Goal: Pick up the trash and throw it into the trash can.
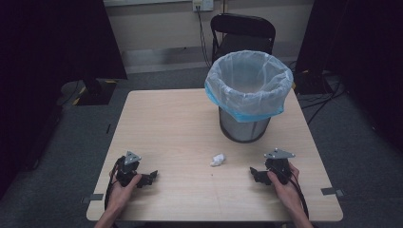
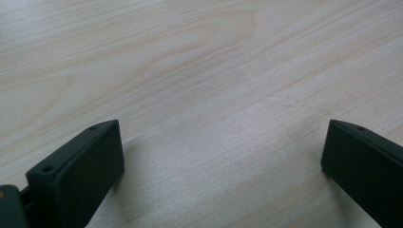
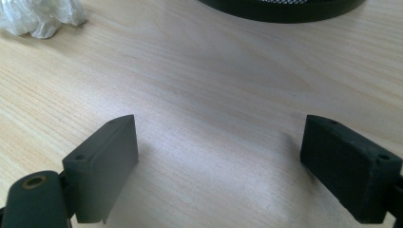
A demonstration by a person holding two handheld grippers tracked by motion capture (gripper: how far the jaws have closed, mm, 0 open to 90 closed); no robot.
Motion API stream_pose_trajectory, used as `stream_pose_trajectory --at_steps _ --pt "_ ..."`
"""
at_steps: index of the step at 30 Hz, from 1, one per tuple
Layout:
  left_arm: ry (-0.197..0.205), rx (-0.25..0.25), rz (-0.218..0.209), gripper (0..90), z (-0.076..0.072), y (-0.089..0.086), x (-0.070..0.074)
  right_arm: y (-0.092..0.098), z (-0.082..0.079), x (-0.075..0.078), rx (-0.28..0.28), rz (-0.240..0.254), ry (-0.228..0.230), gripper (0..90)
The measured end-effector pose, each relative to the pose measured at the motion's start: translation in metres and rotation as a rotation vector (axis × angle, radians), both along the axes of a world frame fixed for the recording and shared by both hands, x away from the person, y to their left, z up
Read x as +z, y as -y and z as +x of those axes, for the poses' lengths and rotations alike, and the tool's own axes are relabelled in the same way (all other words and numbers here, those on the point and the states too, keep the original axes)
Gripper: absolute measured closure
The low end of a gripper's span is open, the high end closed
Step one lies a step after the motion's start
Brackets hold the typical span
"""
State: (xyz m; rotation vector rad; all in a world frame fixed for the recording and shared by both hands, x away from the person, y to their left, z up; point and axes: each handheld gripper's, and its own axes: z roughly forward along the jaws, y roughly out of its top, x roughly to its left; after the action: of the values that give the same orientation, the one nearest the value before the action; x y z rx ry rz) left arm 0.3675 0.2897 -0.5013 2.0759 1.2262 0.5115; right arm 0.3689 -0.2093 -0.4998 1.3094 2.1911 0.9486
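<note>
A crumpled white paper wad lies on the wooden table, in front of a mesh bin lined with a pale blue bag. My left gripper rests near the table's front left, held by a hand, jaws wide apart with bare wood between them. My right gripper rests at the front right, open as well. In the right gripper view the wad sits at the upper left and the bin's black base runs along the top.
A black folding chair stands behind the table, past the bin. Dark curtains hang on both sides. Cables run over the grey floor at the right. Tape marks stick to the table's front corners.
</note>
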Motion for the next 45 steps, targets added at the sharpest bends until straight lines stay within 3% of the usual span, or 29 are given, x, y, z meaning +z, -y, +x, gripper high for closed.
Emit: stream_pose_trajectory --at_steps 7,9,11,13,16,19,20,23,31,38,45 --pt "0.0 0.0 0.001 0.0 0.0 0.0 0.0 0.0 0.0 0.001 0.004 -0.005 -0.005 12.2" --pt "0.0 0.0 0.0 0.0 0.0 0.0 0.0 0.001 0.001 0.004 0.011 -0.006 -0.022 20.9" --pt "0.0 0.0 0.0 0.0 0.0 0.0 0.0 0.001 0.002 0.006 0.012 0.007 -0.031 23.7" --pt "0.0 0.0 0.0 0.0 0.0 0.0 0.0 0.0 0.002 0.007 0.044 0.039 -0.052 23.7" --pt "0.0 0.002 0.0 0.0 0.0 0.0 0.0 -0.004 0.003 0.01 0.086 0.029 -0.058 24.6" --pt "0.003 0.009 -0.007 0.0 0.0 0.001 0.0 -0.011 0.004 0.017 0.124 0.054 -0.042 25.7" --pt "0.003 0.011 -0.009 0.0 0.0 0.001 0.0 -0.018 0.006 0.021 0.155 0.085 -0.028 26.1" --pt "0.003 0.008 -0.006 0.0 0.0 0.001 0.0 -0.027 0.008 0.025 0.189 0.118 -0.014 29.8" --pt "0.001 0.004 0.001 0.0 0.0 0.0 0.0 -0.069 0.021 0.033 0.273 0.14 0.03 31.5" --pt "0.003 0.009 -0.007 0.0 0.0 0.001 0.0 -0.094 0.034 0.033 0.331 0.159 0.022 33.3" --pt "0.002 0.009 -0.007 0.0 0.0 0.001 0.0 -0.106 0.041 0.016 0.354 0.169 -0.003 23.8"
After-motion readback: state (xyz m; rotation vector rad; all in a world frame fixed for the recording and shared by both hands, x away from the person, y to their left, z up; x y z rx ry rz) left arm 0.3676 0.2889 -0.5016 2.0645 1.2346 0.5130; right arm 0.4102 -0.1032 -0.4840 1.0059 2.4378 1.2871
